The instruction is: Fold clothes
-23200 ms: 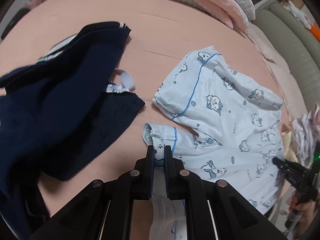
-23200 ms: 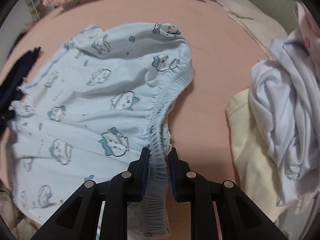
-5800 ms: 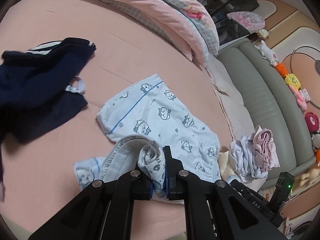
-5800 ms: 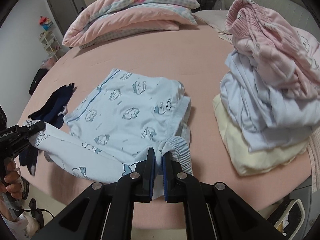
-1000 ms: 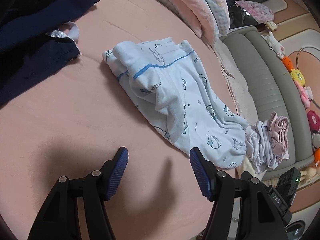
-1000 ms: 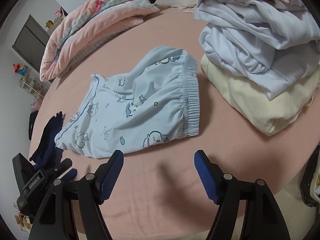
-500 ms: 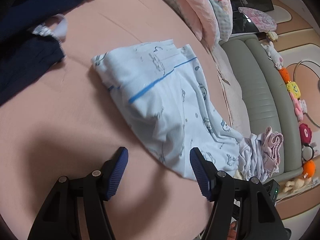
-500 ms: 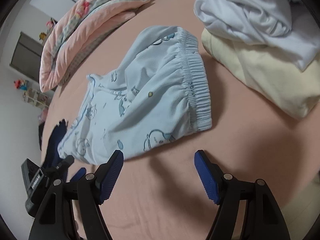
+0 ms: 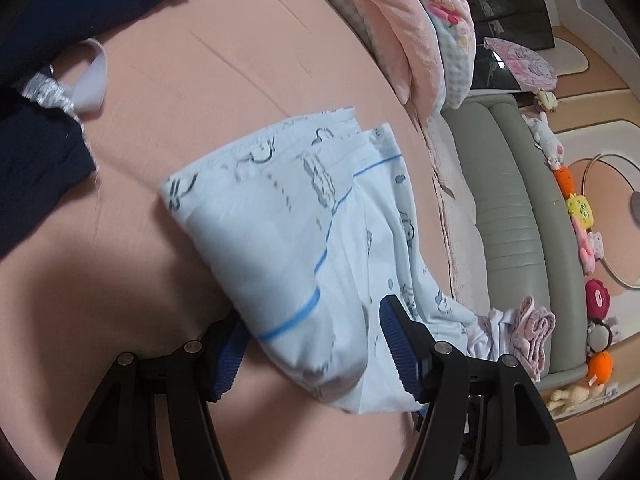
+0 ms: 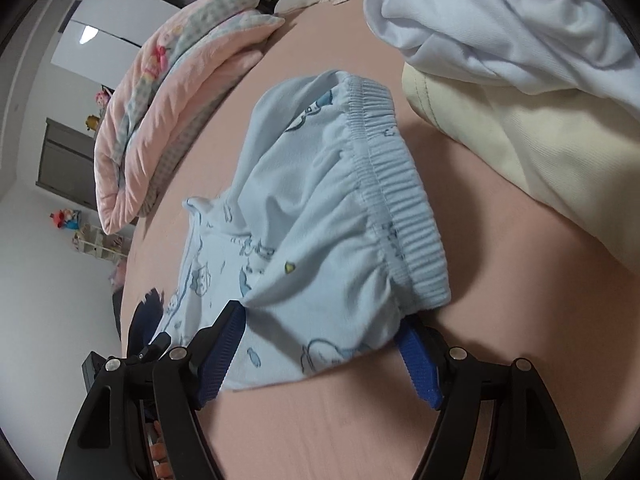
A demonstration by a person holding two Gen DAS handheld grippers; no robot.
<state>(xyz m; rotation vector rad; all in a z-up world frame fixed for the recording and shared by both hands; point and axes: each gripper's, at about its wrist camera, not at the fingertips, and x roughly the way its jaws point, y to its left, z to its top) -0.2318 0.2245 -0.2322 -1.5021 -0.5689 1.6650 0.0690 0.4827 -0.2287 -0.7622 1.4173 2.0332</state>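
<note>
Both my claws spread wide around the folded pale-blue shorts on the pink bed.

Left wrist view: my left claw (image 9: 312,344) is wide open, its blue pads on either side of the hem end of the pale-blue shorts (image 9: 280,236), which lie folded on the bed (image 9: 200,80); nothing is gripped. A navy garment (image 9: 36,160) lies at left, a pink quilt (image 9: 400,20) beyond. Right wrist view: my right claw (image 10: 320,356) is equally open, straddling the waistband end of the shorts (image 10: 320,224), not clamped. A pile of white and cream clothes (image 10: 520,80) sits just beside the waistband.
</note>
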